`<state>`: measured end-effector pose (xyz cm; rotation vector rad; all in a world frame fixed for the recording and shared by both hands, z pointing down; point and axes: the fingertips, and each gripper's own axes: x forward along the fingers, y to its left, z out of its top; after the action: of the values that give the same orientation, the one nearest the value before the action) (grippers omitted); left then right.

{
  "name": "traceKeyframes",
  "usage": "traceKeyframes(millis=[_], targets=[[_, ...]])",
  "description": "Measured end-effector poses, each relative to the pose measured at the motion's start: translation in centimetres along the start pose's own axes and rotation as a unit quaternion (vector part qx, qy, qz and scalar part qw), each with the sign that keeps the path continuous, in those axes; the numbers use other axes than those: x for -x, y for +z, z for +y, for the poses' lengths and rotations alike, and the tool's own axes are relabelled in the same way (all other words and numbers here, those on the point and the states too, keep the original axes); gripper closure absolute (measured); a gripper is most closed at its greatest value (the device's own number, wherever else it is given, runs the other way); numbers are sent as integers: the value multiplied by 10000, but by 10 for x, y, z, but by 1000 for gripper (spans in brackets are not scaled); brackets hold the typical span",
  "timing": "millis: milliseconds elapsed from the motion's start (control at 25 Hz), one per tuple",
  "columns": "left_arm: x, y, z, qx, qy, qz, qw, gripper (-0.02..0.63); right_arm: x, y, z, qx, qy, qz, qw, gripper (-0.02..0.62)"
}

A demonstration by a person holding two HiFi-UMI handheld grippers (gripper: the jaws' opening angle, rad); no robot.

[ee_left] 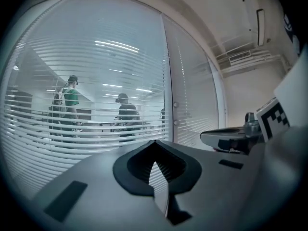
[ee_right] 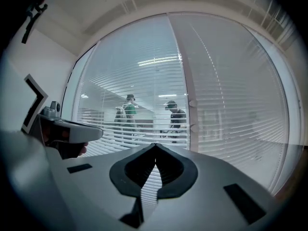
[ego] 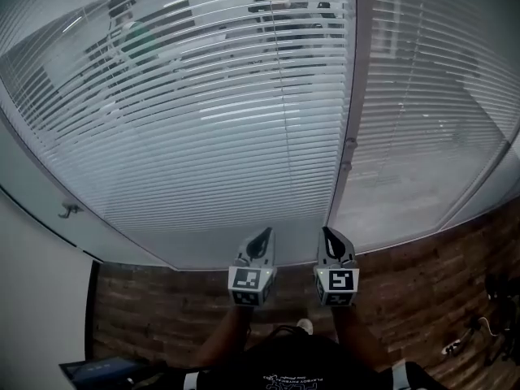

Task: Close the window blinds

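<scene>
All three views toward the blinds (ego: 203, 120)

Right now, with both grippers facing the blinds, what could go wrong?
Both the left gripper and right gripper are shut, so neither can take a control yet. The two knobs on the frame are small and close together; the wrong one might get turned, or jaws may slip off.

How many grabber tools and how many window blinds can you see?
Tools: 2 (left tool, right tool)
Window blinds: 2 (left blind, right blind)
Total: 4
</scene>
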<state>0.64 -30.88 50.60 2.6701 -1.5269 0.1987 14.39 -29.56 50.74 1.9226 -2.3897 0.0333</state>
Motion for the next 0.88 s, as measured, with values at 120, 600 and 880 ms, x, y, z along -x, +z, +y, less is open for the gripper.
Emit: traceKeyframes(millis=[120, 600, 880], targets=[[-13, -4, 1, 20, 41, -1, 10000, 611, -11, -2, -13, 30, 8, -4, 10000, 592], [-44, -5, 15, 21, 404, 143, 9991, 611, -46, -6, -59, 0, -50, 56, 10000, 592], [-47, 6, 31, 20, 362, -19, 9993, 611, -55, 5, -60, 77, -100, -89, 9999, 592]])
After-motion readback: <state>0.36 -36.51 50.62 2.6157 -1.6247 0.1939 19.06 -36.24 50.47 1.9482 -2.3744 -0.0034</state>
